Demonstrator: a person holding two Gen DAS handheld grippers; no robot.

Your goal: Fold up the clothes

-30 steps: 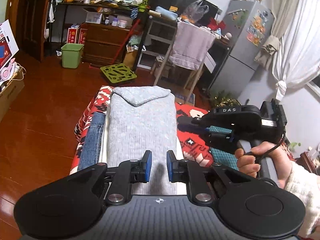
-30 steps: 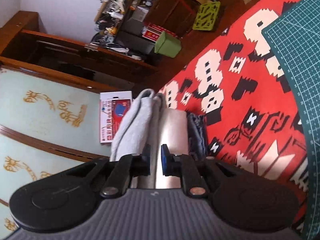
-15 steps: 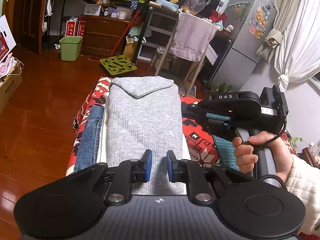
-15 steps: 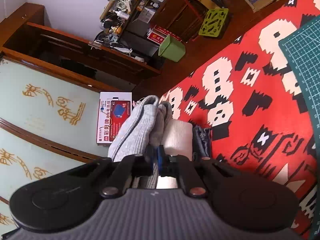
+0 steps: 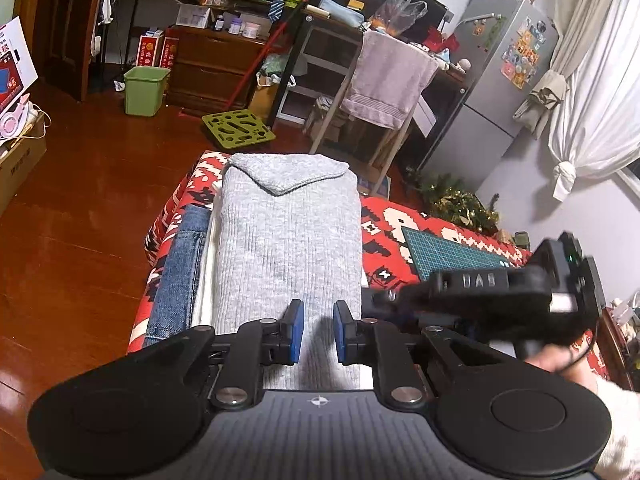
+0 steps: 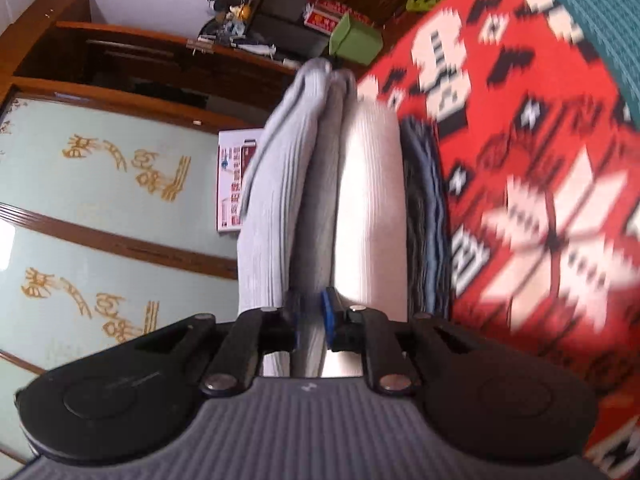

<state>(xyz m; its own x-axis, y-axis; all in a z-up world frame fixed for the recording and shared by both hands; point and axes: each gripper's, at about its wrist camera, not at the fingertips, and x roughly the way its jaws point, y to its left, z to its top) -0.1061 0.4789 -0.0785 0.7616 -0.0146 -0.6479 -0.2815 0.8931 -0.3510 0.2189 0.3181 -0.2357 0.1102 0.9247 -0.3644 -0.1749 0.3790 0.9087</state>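
1. At the bottom centre of the left wrist view, the left gripper [image 5: 316, 332] hangs just over the near end of the folded grey ribbed-knit sweater [image 5: 288, 240]. Its blue-padded jaws are spread and hold nothing. If it drops from here without closing on an edge, the pads would likely only press a dent into the top layer.

2. At the lower right of that view, the right gripper [image 5: 376, 300], held by a person's hand [image 5: 556, 360], comes in sideways at the sweater's right edge and is blurred. In its own view the right gripper [image 6: 311, 322] has its jaws slightly parted around the edge of a grey layer. I cannot tell whether they actually pinch it. A loose hold could let the fold slip and open.

3. The sweater tops a stack: a white ribbed garment [image 6: 368, 208] lies under it and folded blue denim jeans [image 5: 180, 276] at the bottom. The right jaw sits close to the white layer, so it might snag the wrong garment and skew the pile.

4. The stack sits near the left edge of the red, white and black patterned blanket [image 5: 404, 224], toward the frame's middle. A sideways shove could push it off onto the reddish wooden floor [image 5: 80, 208].

5. Further right lies a green gridded cutting mat [image 5: 448, 250], well apart from the stack.
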